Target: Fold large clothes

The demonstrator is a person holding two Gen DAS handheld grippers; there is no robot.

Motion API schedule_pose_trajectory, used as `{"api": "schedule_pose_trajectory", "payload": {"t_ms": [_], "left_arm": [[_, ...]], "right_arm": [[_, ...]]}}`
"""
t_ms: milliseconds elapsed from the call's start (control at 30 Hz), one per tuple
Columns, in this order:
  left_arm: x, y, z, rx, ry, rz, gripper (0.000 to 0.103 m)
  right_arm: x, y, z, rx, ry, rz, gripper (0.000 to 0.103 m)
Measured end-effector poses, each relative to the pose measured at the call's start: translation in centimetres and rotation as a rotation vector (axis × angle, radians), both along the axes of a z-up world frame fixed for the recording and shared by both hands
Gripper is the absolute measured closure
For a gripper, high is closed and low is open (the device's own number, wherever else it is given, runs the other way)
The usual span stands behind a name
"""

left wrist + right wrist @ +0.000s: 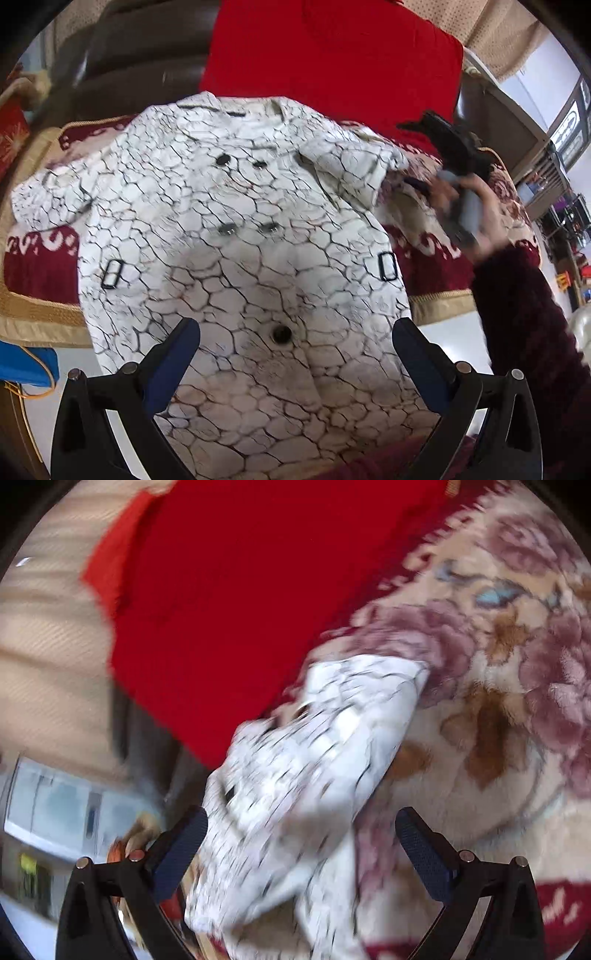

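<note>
From the left wrist, the white crackle-print coat with dark buttons [236, 236] lies face up on the red-and-cream floral blanket [40, 269], collar away, its long axis running straight out from the left claw [295, 347], which hangs wide open and empty over the hem. The right claw [452, 147] is beside the coat's sleeve [354, 162].

From the right wrist, the right claw [301, 834] gapes, gripping nothing, the blurred sleeve [317, 753] lying between its fingers and stretching ahead. I judge the right hand nearer for folding it in.
</note>
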State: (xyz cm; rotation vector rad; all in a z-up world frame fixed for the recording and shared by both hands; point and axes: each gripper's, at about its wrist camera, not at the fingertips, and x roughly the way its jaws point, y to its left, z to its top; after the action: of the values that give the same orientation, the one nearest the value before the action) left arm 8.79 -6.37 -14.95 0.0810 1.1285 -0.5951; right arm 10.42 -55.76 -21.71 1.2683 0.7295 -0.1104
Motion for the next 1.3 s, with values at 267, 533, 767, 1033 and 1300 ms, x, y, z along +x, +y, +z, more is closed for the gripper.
{"api": "schedule_pose_trajectory", "payload": {"t_ms": [267, 533, 767, 1033, 1300], "left_arm": [[0.5, 1.4, 0.1, -0.044, 0.008, -0.001, 0.0], [6.1, 11.5, 0.5, 0.084, -0.18, 0.43, 0.0], [9.1, 19.1, -1.4, 0.218, -0.217, 0.631, 0.0], [12.9, 23.9, -3.1, 0.234, -0.19, 0.698, 0.0], [20.0, 31.0, -4.9, 0.072, -0.107, 0.856, 0.0]], "right_arm": [[5.4, -0.9, -1.5, -0.035, 0.064, -0.004, 0.068], [9.2, 8.7, 9.2, -0.367, -0.161, 0.222, 0.071], [11.4, 24.8, 10.2, -0.415, -0.277, 0.559, 0.071], [9.9, 31.0, 4.2, -0.375, -0.132, 0.778, 0.026], [12.3, 25.5, -0.3, -0.399, 0.035, 0.638, 0.03]]}}
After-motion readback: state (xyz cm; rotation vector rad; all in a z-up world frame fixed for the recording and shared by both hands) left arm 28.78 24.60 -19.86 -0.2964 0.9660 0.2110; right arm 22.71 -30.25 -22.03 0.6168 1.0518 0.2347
